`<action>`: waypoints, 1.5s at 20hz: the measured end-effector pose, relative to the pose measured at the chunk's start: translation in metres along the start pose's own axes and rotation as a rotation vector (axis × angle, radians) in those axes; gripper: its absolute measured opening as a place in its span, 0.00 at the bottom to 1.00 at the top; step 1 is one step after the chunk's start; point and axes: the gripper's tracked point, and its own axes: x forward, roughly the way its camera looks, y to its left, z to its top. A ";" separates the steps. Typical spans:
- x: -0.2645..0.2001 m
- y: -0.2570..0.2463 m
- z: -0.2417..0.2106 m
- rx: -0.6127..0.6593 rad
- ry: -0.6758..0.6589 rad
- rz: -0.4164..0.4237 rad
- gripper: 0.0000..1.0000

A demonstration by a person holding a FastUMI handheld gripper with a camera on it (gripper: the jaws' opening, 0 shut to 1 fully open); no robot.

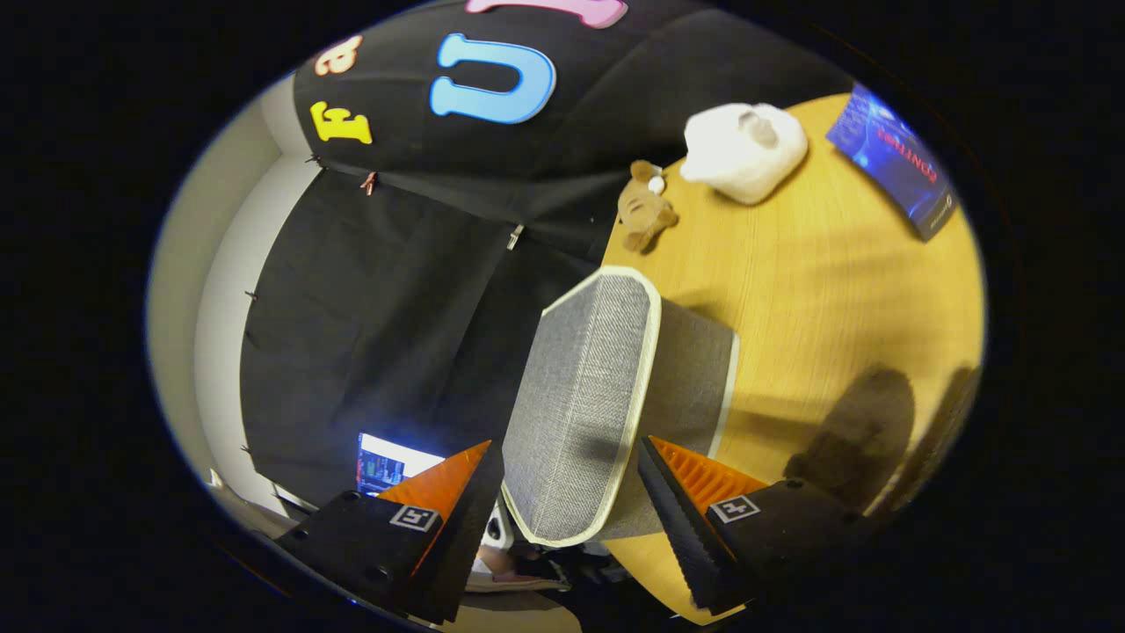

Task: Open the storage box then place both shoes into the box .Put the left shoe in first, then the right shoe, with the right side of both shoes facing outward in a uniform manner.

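Note:
The grey fabric storage box (694, 369) with cream trim stands on the wooden table (817, 281), seen with the view rolled sideways. Its lid (580, 387) reaches back between my fingers. My gripper (567, 444) is shut on the near end of the lid: one fingertip (461, 475) lies against its outer face and the other fingertip (677, 475) sits at its trimmed edge on the box side. Two dark shoes lie on the table beyond that second finger, one (861, 435) closer to the box and one (945, 418) further out, both dim.
A brown teddy bear (644, 213) sits at the table's far edge, with a white plush lump (745, 149) beside it and a blue booklet (896, 163) further along. A lit screen (387, 464) glows behind the first fingertip. Black cloth walls close off the far side.

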 end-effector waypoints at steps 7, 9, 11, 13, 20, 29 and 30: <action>0.029 -0.006 -0.010 0.176 0.045 0.144 0.91; 0.033 0.001 -0.011 0.198 0.044 0.185 0.77; 0.036 -0.005 -0.014 0.192 0.049 0.182 0.62; 0.024 0.007 -0.002 0.213 0.011 0.240 0.34; 0.012 0.063 0.011 0.086 -0.092 0.237 0.05; 0.061 0.193 0.024 -0.186 -0.119 0.163 0.05; 0.072 0.202 0.021 -0.223 -0.109 0.146 0.06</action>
